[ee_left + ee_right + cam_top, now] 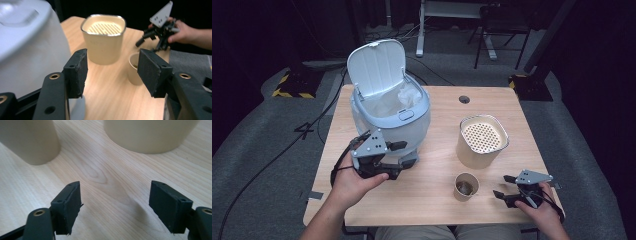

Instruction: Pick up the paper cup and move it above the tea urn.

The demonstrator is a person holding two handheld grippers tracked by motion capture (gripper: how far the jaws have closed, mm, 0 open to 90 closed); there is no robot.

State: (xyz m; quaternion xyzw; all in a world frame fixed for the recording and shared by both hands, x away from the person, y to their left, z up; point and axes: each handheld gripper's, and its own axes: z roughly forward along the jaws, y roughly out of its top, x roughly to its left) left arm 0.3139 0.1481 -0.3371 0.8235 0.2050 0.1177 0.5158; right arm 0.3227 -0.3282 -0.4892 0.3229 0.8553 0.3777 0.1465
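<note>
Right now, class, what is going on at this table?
A person sits at a wooden table with a gripper in each hand. The left gripper hovers beside the base of a pale bin whose lid stands open, a bag liner showing inside. The right gripper is low near the table's front edge, right of a small paper cup. Both have open, empty fingers. A beige container with a perforated insert stands behind the cup.

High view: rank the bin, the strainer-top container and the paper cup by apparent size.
1. White lidded bin, clearly largest.
2. Beige container with perforated top.
3. Small paper cup, smallest, though it sits nearest the camera.
</note>
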